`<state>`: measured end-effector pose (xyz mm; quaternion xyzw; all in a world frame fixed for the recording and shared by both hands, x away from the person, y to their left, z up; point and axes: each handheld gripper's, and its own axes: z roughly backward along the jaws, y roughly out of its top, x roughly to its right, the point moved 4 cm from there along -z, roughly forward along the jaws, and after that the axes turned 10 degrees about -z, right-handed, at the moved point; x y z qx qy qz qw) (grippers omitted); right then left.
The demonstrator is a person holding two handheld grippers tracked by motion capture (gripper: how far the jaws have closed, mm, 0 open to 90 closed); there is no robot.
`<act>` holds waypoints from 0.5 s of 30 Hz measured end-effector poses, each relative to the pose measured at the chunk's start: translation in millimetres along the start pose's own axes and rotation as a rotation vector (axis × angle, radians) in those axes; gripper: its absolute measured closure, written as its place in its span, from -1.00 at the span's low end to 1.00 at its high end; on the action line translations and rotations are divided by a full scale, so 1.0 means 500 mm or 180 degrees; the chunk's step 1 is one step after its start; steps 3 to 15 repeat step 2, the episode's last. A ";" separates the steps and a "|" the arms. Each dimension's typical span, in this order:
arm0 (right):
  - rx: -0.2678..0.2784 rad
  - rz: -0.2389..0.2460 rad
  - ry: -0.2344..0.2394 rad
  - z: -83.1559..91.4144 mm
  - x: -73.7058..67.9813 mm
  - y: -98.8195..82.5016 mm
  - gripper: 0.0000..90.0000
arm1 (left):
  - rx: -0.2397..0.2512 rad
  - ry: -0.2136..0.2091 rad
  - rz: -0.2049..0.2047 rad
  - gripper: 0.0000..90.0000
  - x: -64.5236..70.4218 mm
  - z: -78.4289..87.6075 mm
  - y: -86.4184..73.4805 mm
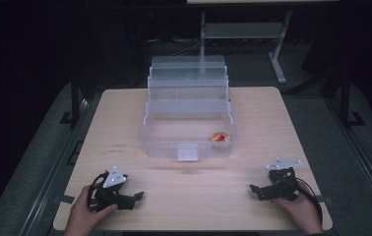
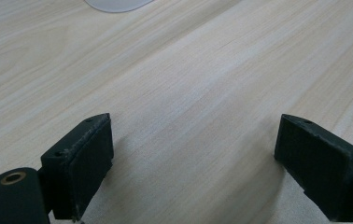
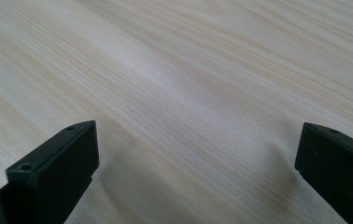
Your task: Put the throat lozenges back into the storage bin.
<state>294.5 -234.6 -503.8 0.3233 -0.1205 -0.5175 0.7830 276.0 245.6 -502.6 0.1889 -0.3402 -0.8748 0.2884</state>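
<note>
Claws idle at near edge

Left claw (image 1: 136,196) and right claw (image 1: 254,189) rest on the counter (image 1: 272,113), jaws spread wide, empty. Box (image 1: 189,129) sits mid-counter toward far edge, tiers fanned open; red-yellow item (image 1: 220,137) in its near-right corner. Best approach: lift right claw over the rim, descend straight.

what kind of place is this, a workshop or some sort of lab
Most likely a lab or recording room, not a home. A bare wooden table stands in a dark room and carries a clear plastic tiered organiser box; another desk frame stands behind, and a person holds the left gripper and right gripper.
</note>
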 end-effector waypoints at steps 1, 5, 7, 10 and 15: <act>-0.0003 0.0010 -0.0023 -0.001 0.001 0.000 -1.00 | 0.0000 0.0000 -0.0001 -0.76 0.000 0.000 0.000; 0.0001 0.0003 -0.0019 -0.002 0.002 -0.001 -1.00 | 0.0000 0.0000 -0.0001 -0.76 0.000 0.000 0.000; 0.0001 0.0003 -0.0019 -0.002 0.002 -0.001 -1.00 | 0.0000 0.0000 -0.0001 -0.76 0.000 0.000 0.000; 0.0001 0.0003 -0.0019 -0.002 0.002 -0.001 -1.00 | 0.0000 0.0000 -0.0001 -0.76 0.000 0.000 0.000; 0.0001 0.0003 -0.0019 -0.002 0.002 -0.001 -1.00 | 0.0000 0.0000 -0.0001 -0.76 0.000 0.000 0.000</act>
